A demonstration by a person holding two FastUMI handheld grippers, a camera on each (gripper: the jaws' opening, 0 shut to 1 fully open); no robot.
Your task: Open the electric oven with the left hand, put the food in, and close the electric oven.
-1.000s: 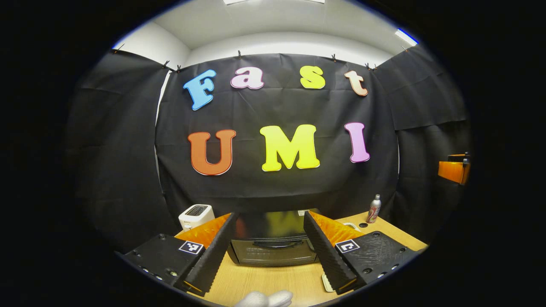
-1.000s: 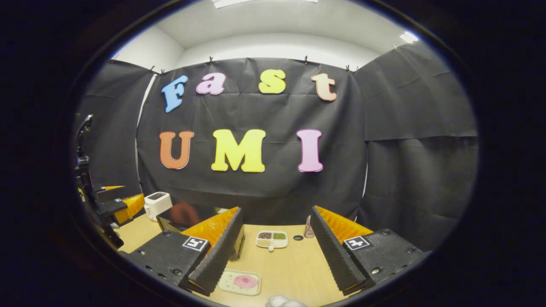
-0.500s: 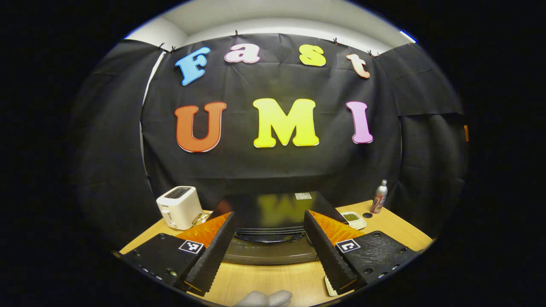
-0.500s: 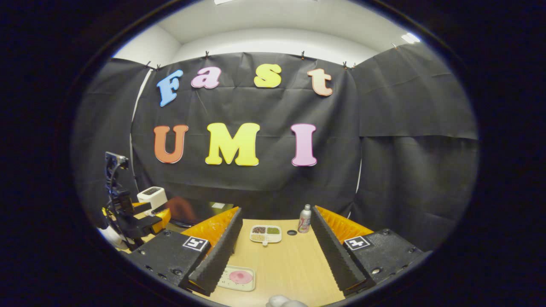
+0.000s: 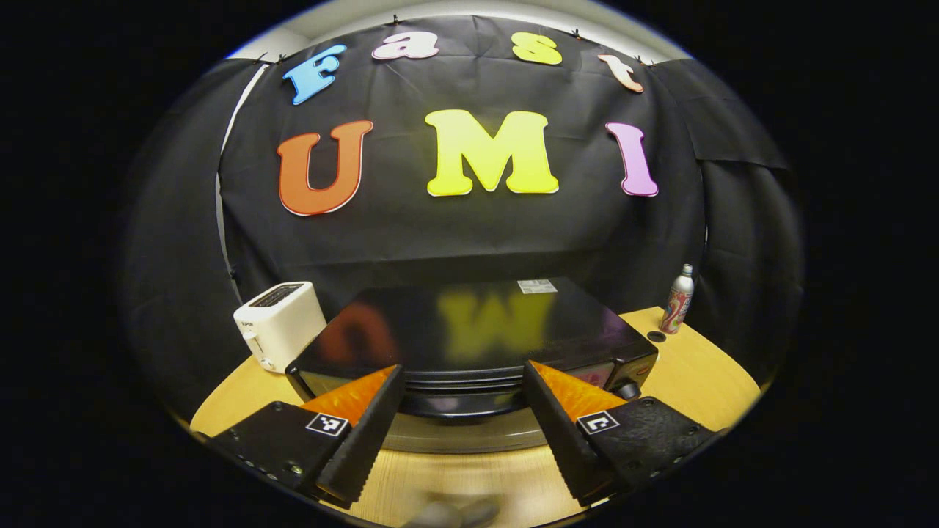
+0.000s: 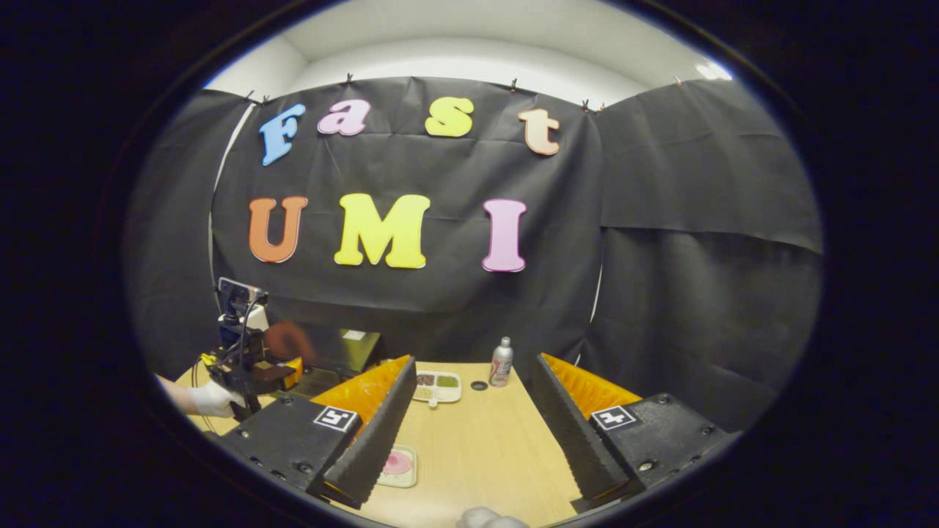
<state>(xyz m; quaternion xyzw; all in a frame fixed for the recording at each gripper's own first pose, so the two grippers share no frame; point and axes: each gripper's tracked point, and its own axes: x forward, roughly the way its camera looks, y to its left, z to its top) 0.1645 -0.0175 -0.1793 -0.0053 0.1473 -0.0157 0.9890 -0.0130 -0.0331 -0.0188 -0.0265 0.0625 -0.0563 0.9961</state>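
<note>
The black electric oven (image 5: 469,323) stands close ahead in the left gripper view, glossy top showing and door shut, its handle (image 5: 462,405) low between my fingers. My left gripper (image 5: 463,374) is open, one finger on each side of the handle and short of it. In the right gripper view my right gripper (image 6: 475,361) hangs open and empty over the table. A small tray with pink food (image 6: 398,463) lies beside its left finger, partly hidden. Far left there, a gloved hand (image 6: 211,400) holds the left gripper (image 6: 253,367) before the oven (image 6: 345,352).
A white toaster (image 5: 279,323) stands left of the oven. Right of it are a slim bottle (image 5: 678,299) and a dark cap (image 5: 655,336) on the wooden table (image 5: 704,374). A compartment dish of grains (image 6: 436,385) sits mid-table by the bottle (image 6: 502,361).
My left gripper has moved forward to the oven, which now looms larger, its handle between the fingers. The right gripper has shifted slightly, so the pink tray sits further behind its left finger.
</note>
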